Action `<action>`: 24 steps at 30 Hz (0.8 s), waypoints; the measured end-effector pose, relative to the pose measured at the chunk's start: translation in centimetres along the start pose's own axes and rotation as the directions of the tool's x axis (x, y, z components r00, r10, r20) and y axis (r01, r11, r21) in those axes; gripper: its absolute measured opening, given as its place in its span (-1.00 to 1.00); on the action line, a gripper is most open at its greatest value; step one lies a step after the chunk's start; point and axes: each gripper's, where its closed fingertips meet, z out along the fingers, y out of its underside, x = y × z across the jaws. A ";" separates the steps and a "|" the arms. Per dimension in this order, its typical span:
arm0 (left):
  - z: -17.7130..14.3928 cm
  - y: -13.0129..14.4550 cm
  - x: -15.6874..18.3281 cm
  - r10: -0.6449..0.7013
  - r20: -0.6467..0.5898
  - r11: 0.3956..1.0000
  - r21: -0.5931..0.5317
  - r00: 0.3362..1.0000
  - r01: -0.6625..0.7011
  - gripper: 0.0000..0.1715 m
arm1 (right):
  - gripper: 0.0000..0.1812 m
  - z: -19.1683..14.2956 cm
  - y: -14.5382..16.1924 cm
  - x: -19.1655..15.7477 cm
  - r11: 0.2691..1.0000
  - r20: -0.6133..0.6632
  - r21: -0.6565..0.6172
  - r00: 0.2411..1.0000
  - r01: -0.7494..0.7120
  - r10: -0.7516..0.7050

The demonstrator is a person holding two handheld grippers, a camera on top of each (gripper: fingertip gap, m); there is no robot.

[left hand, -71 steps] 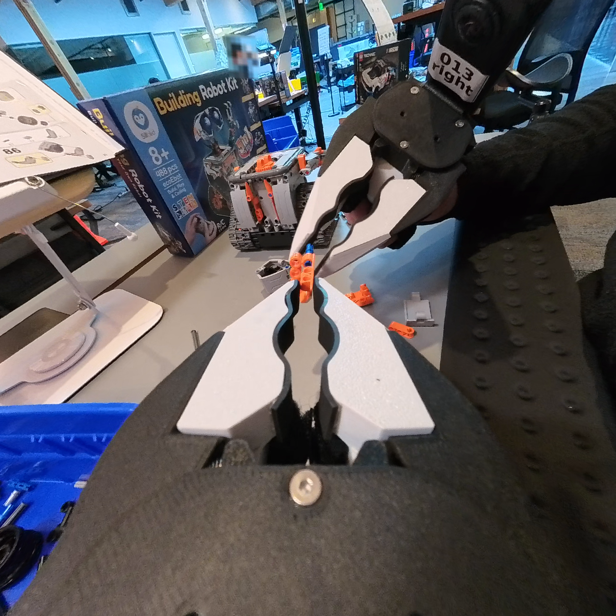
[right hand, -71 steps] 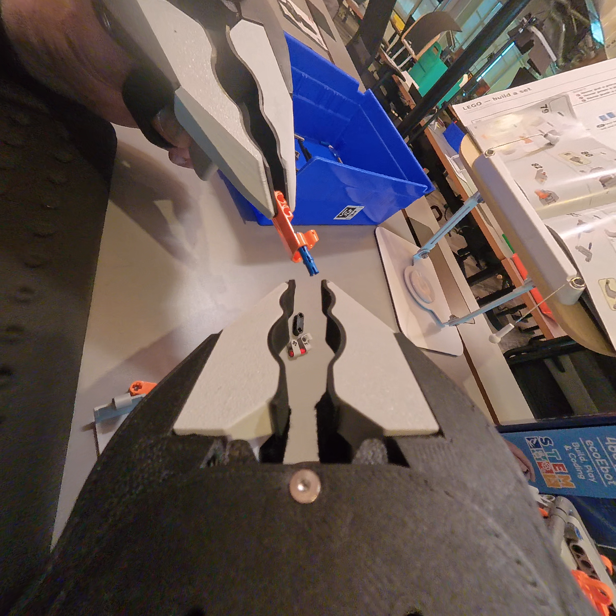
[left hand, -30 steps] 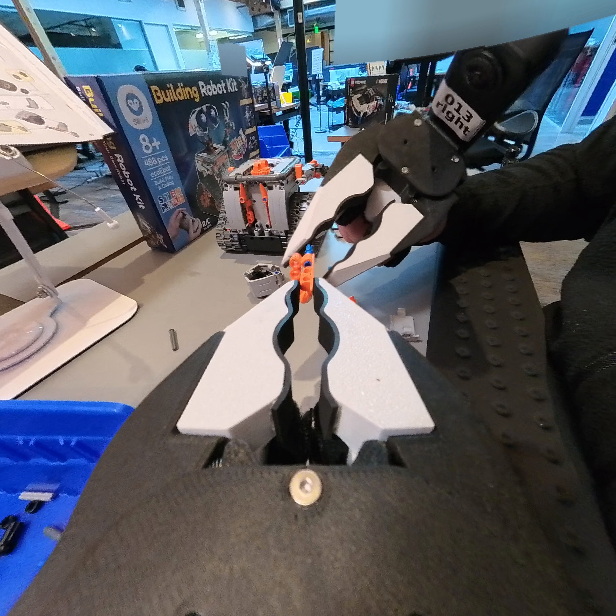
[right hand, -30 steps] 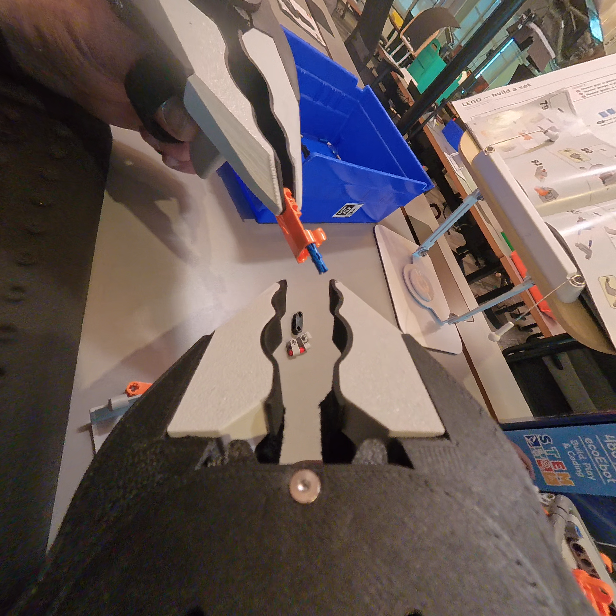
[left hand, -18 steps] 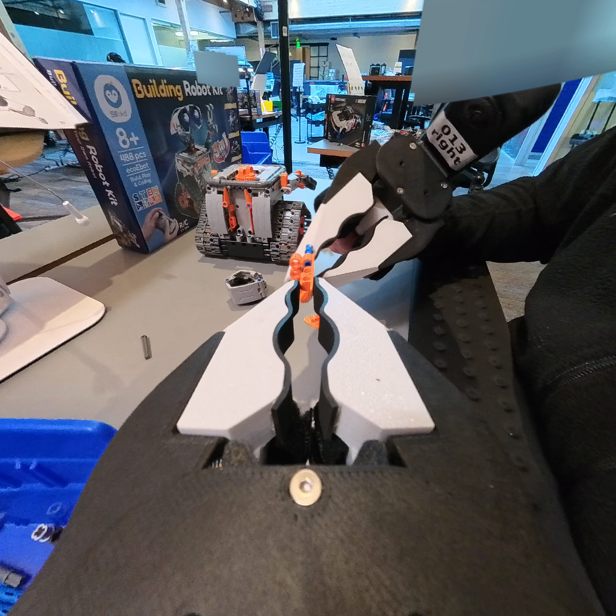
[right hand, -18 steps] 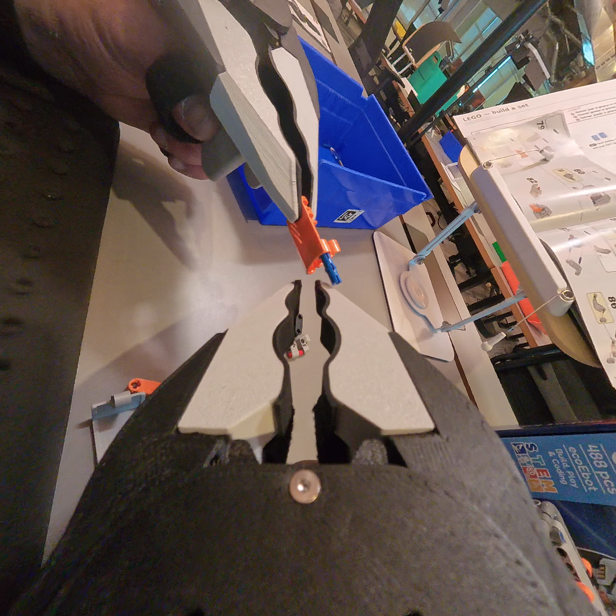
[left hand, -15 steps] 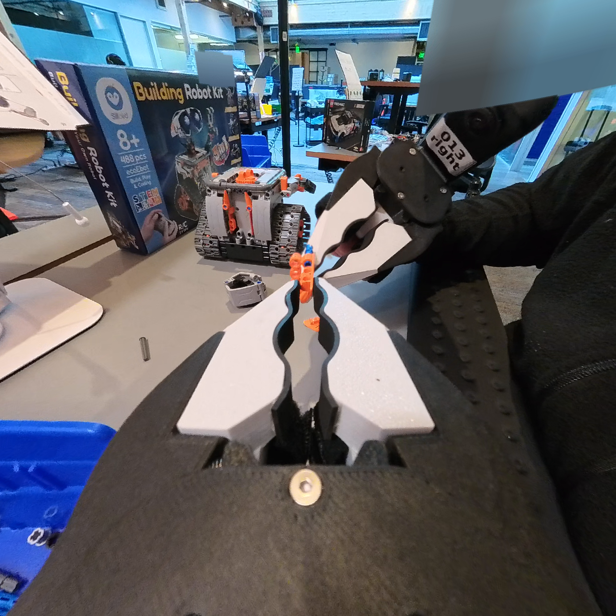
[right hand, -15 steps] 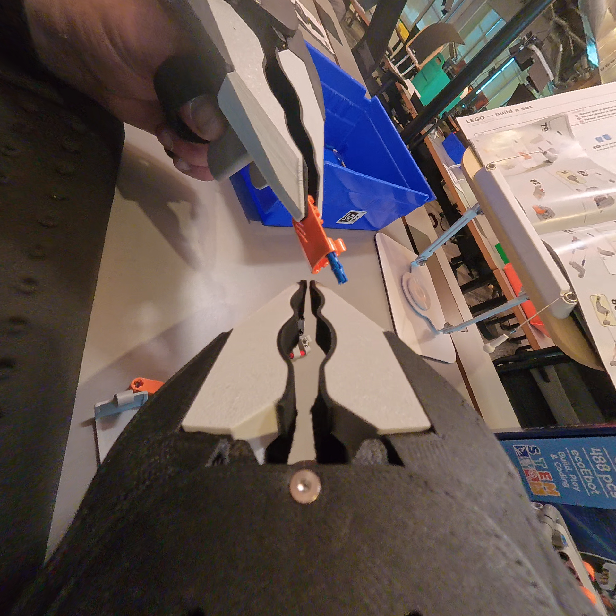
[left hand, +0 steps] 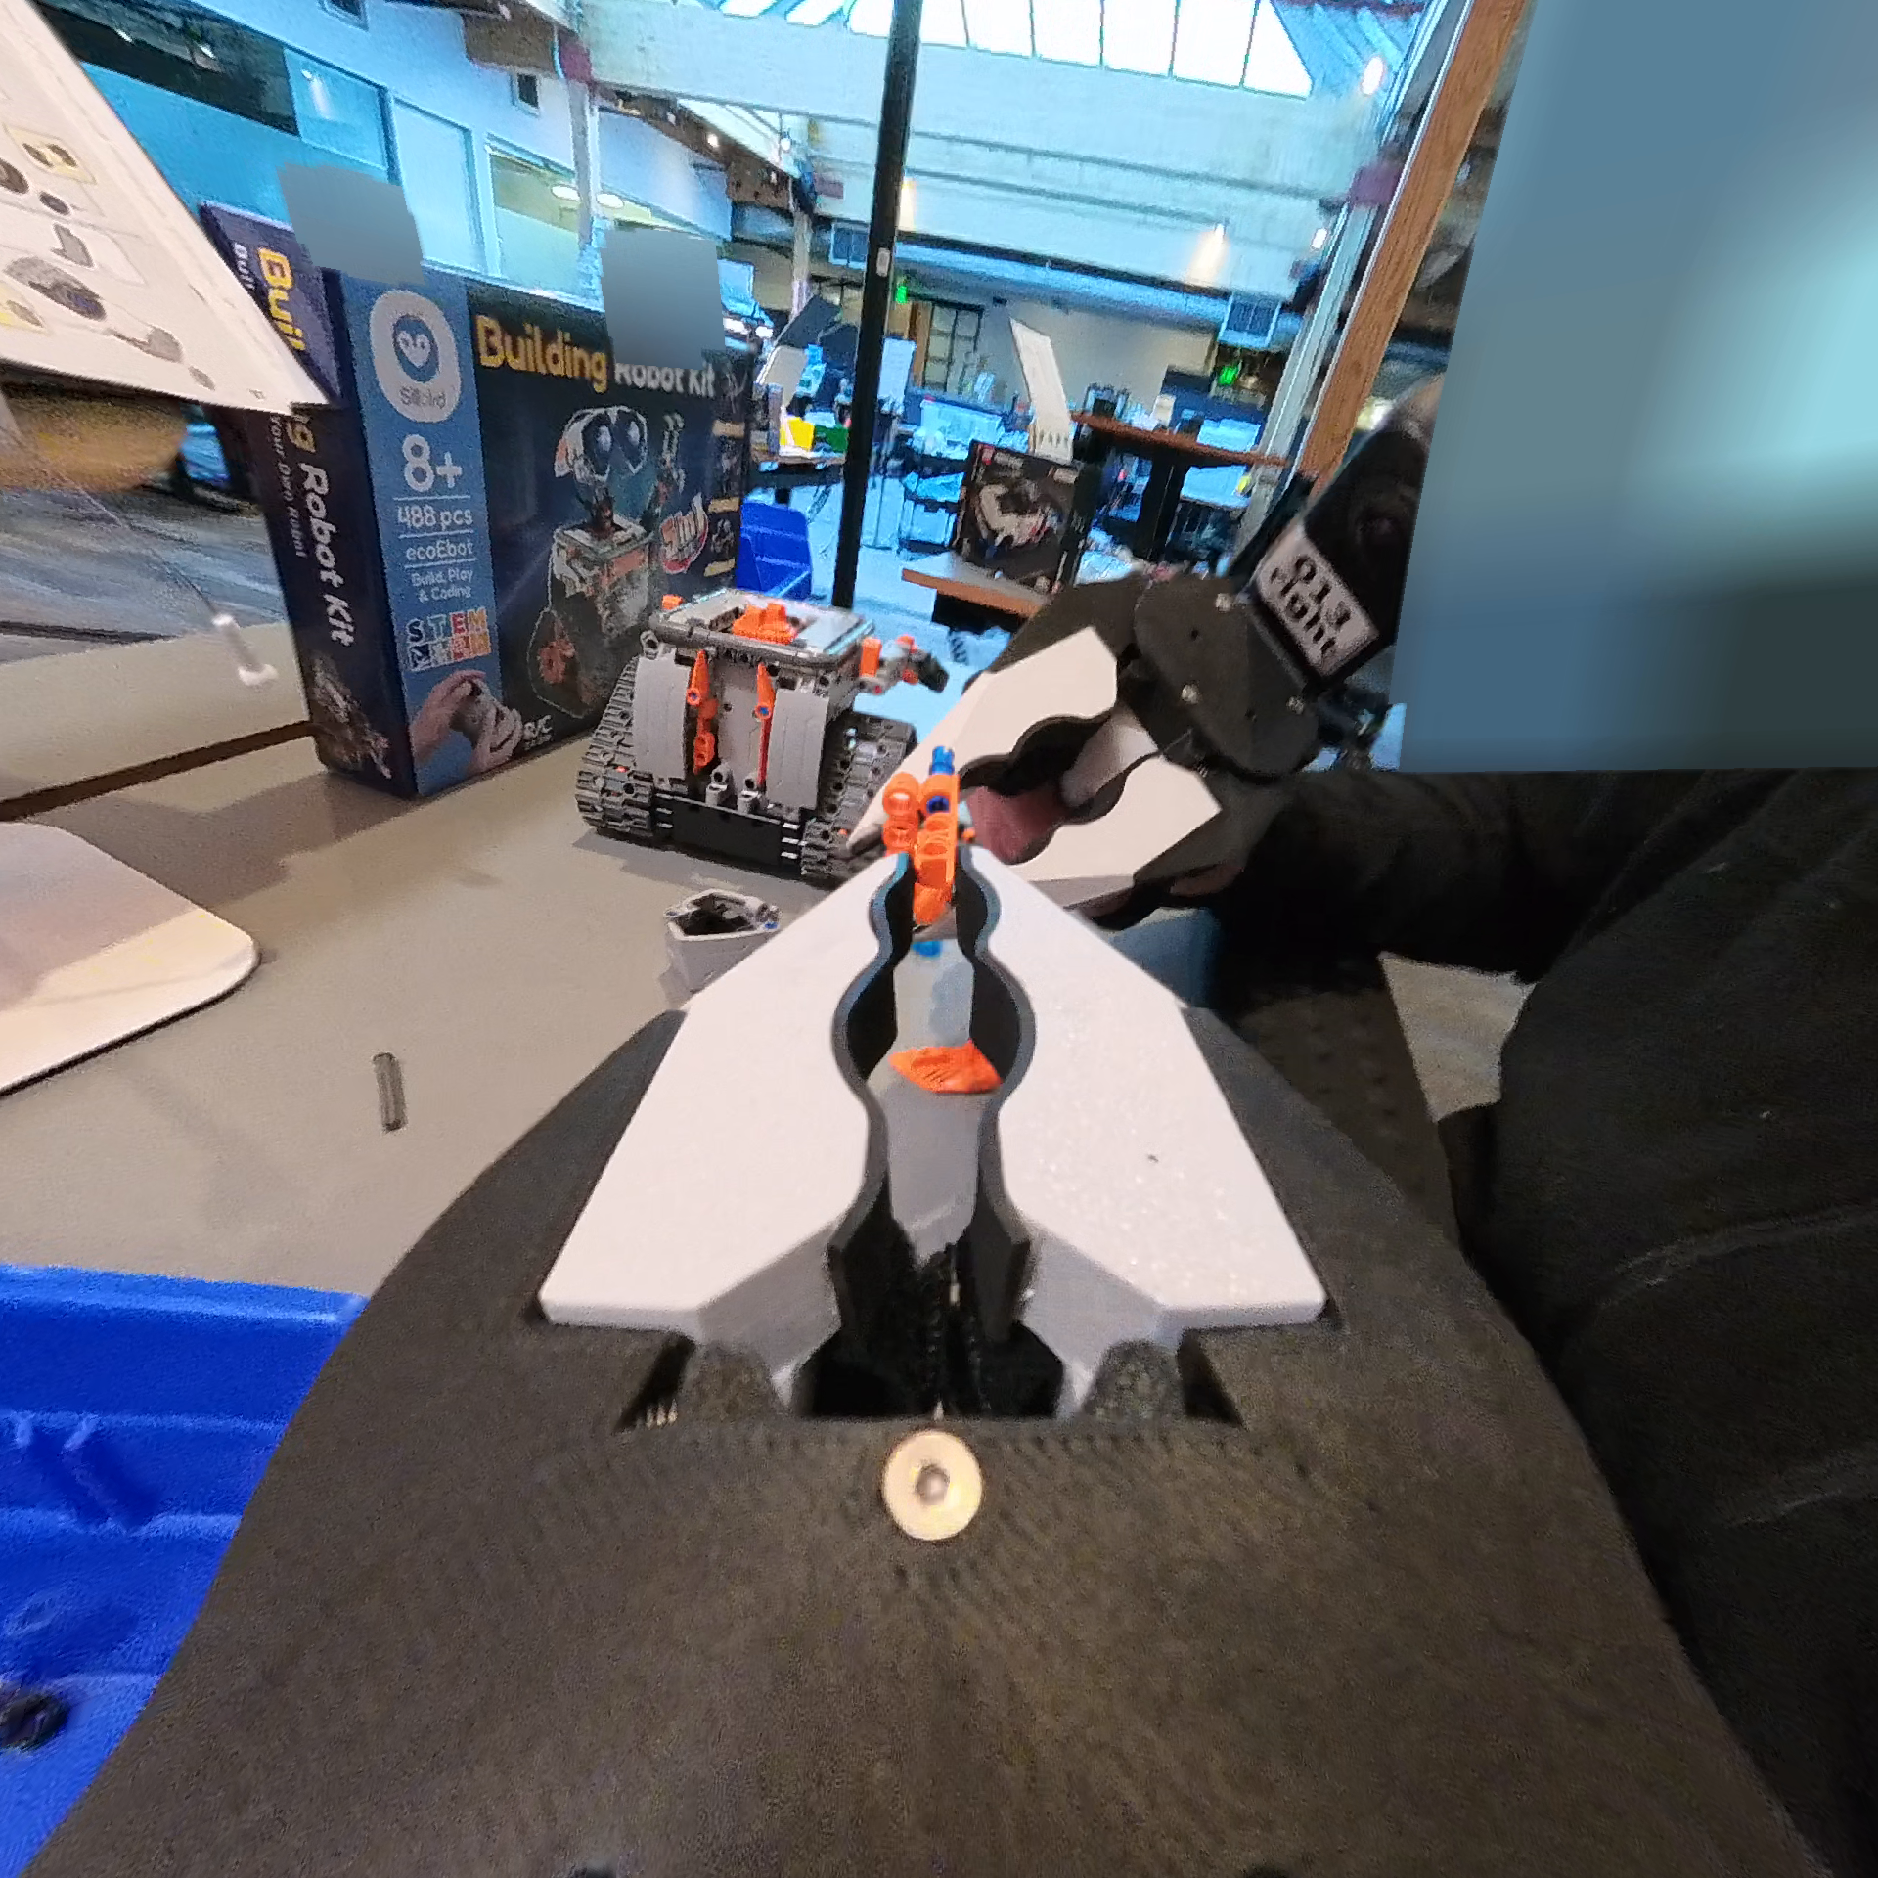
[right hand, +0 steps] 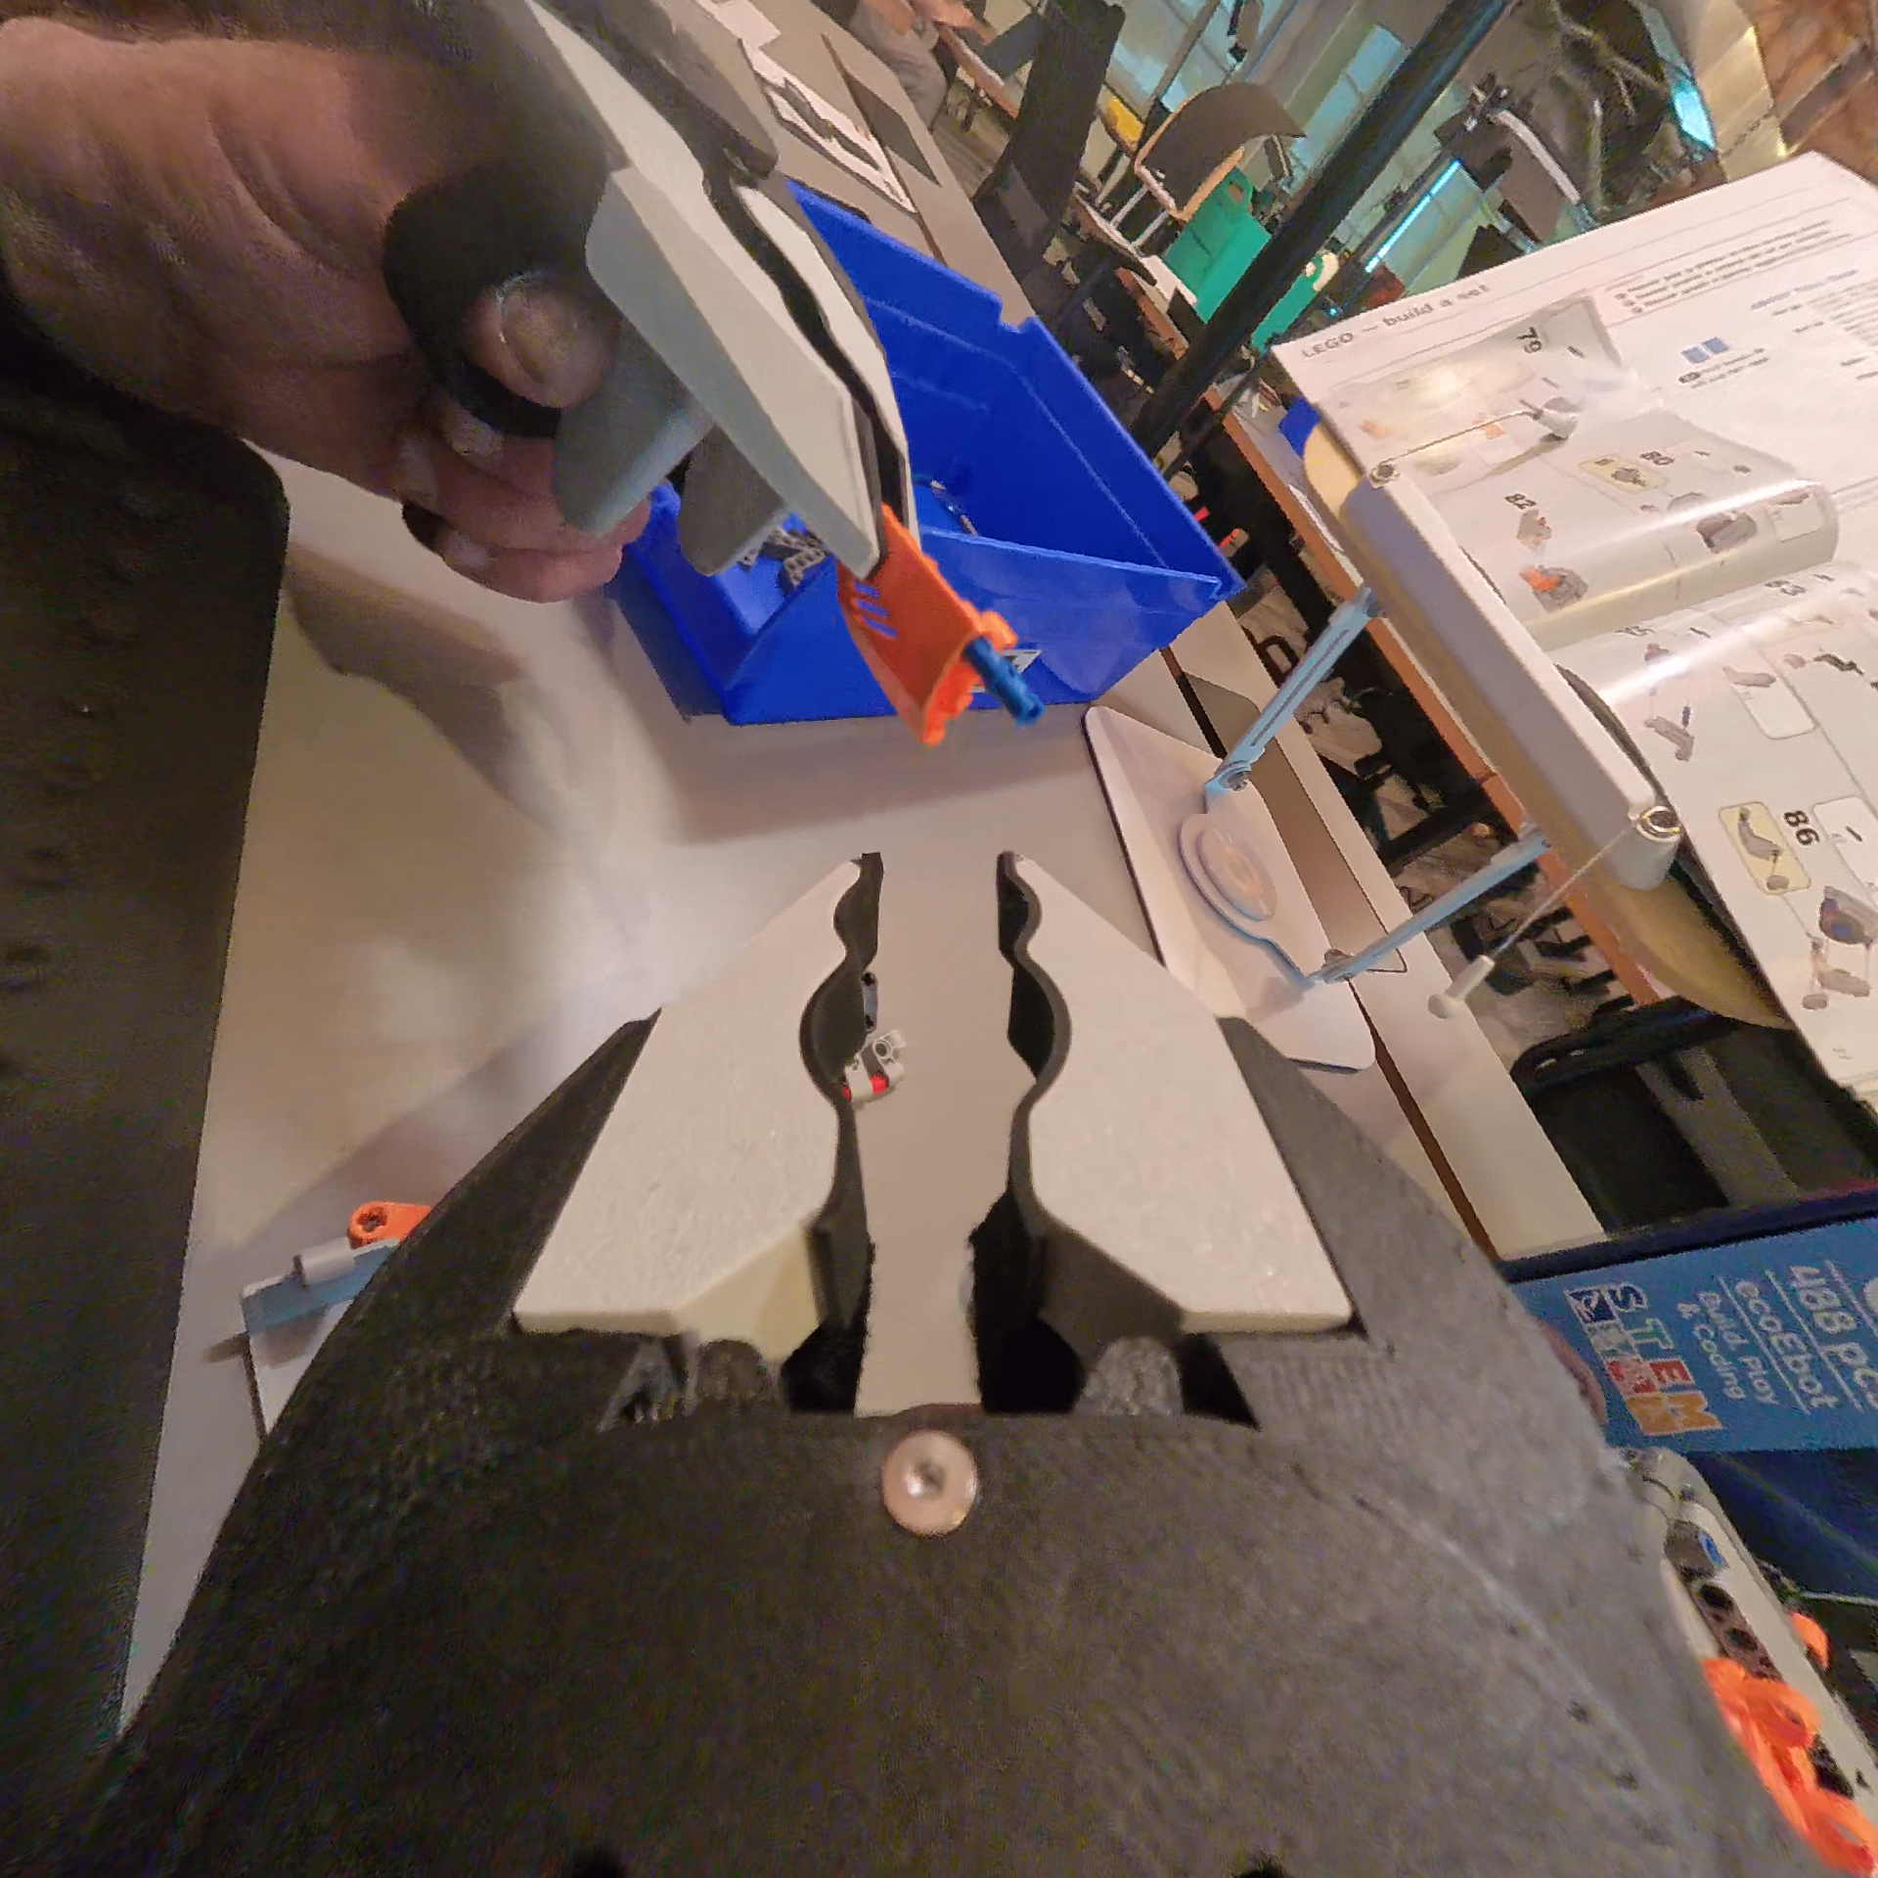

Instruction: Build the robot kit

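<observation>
Orange brick piece [left hand: 927, 843] pinched by left hand-held gripper [left hand: 930, 879]; right hand-held gripper [right hand: 940, 864] empty

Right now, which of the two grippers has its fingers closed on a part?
The left gripper: its fingers pinch an orange piece with a blue pin. The right gripper is open and empty, hovering above the grey table.

Tracked model [left hand: 747, 727] stands on table [left hand: 305, 1016]. Kit box [left hand: 478, 528] just left of it; small housing piece [left hand: 716, 925] in front; loose pin [left hand: 388, 1089] further front-left; bin [left hand: 132, 1423] nearest, left.
</observation>
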 end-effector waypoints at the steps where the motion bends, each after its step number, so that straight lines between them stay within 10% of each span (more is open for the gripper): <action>1: -0.1 -0.4 -0.1 -0.041 -0.018 0.999 0.020 0.999 0.042 -0.94 | -0.76 -0.1 -0.1 0.2 1.000 -0.004 0.005 1.000 -0.013 0.013; 7: 0.3 -1.1 -0.7 -0.259 -0.124 0.961 0.065 0.958 0.269 -0.94 | -0.71 -0.7 -0.8 0.8 1.000 -0.044 0.025 0.999 0.011 -0.010; 24: 2.1 1.7 -0.2 -0.284 -0.106 0.957 -0.090 0.953 0.275 -0.94 | -0.93 -1.5 -1.0 1.4 0.968 -0.159 -0.060 0.955 0.242 -0.249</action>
